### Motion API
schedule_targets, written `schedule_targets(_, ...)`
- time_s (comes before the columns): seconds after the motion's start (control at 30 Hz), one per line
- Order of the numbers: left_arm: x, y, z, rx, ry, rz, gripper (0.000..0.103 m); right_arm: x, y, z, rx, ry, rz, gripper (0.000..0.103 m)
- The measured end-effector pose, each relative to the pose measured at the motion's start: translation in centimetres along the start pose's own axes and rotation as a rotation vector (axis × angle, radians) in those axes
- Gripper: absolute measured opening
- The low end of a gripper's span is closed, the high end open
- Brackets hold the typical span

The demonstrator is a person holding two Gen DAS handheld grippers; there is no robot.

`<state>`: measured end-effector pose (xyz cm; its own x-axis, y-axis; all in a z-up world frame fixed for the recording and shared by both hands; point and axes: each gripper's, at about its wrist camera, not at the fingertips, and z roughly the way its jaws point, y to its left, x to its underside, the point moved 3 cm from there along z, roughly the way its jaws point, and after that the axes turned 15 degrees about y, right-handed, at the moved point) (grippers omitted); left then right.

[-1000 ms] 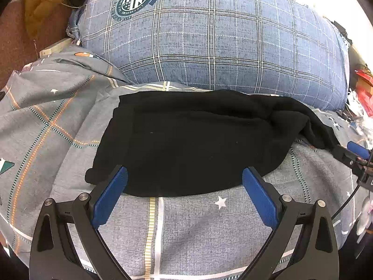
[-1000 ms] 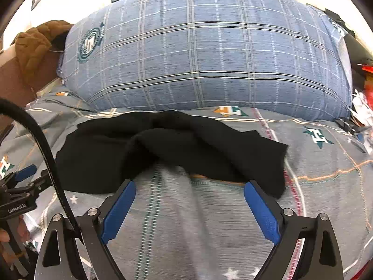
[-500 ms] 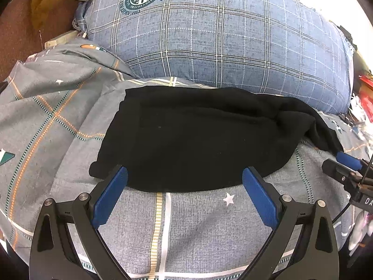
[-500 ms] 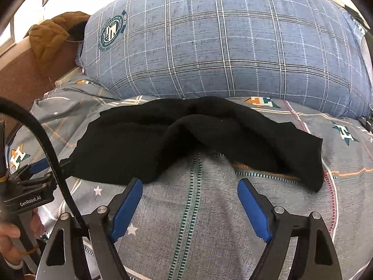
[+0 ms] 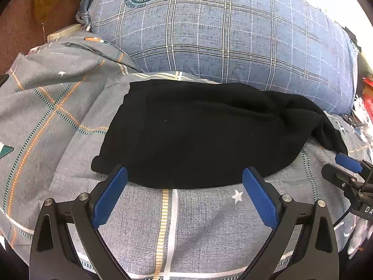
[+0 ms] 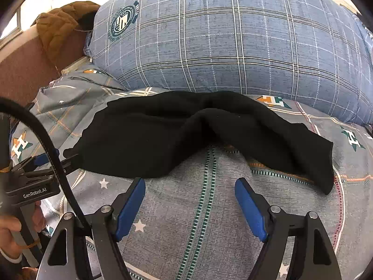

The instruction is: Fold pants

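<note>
Black pants [image 5: 198, 137] lie spread across the grey patterned bedsheet [image 5: 172, 221], with a bunched fold toward their right side. In the right wrist view the pants [image 6: 163, 137] form a wide bent shape, one end [image 6: 321, 163] reaching right. My left gripper [image 5: 184, 175] is open and empty, its blue pads at the pants' near edge. My right gripper [image 6: 190, 184] is open and empty, just short of the near edge. The left gripper shows at the left of the right wrist view [image 6: 46, 163]. The right gripper shows at the right of the left wrist view [image 5: 347, 165].
A large blue plaid pillow [image 5: 221, 30] lies just behind the pants. A brown garment [image 6: 60, 28] rests on a reddish headboard [image 6: 21, 70] at the far left. A black cable [image 6: 46, 144] crosses the right wrist view. Clutter [image 5: 363, 107] sits at the right bed edge.
Both grippers have drawn back from the pants toward me and stayed open. The right gripper's jaws have narrowed somewhat. The pants' right end lies flatter and further out.
</note>
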<state>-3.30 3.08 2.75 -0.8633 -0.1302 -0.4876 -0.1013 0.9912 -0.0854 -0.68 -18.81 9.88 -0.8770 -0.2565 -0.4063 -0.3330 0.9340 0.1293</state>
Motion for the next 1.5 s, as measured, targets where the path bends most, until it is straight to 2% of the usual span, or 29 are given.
schedule_targets(0.5, 0.2, 1.8, 0.9, -0.003, 0.019, -0.036, 0.1, -0.3, 0.7, 1.2, -0.021, 0.025, -0.006, 0.078)
schedule_targets(0.63, 0.3, 2.3, 1.2, 0.015, 0.029, -0.049, 0.1, -0.4, 0.8, 1.8, -0.037, 0.03, 0.012, 0.078)
schedule_targets(0.7, 0.4, 2.9, 1.5, 0.037, 0.042, -0.069, 0.1, -0.5, 0.8, 2.1, -0.05, 0.033, 0.022, 0.078)
schedule_targets(0.97, 0.8, 5.3, 2.8, 0.037, 0.08, -0.14, 0.1, -0.8, 0.5, 3.4, -0.088, 0.048, 0.047, 0.078)
schedule_targets(1.23, 0.0, 7.1, 4.3, 0.08, 0.116, -0.207, 0.1, -1.6, 0.7, 5.0, -0.136, 0.067, 0.071, 0.078)
schedule_targets(1.5, -2.1, 6.2, 5.6, 0.074, 0.113, -0.187, 0.1, -3.0, 0.4, 6.4, -0.183, 0.057, 0.096, 0.078)
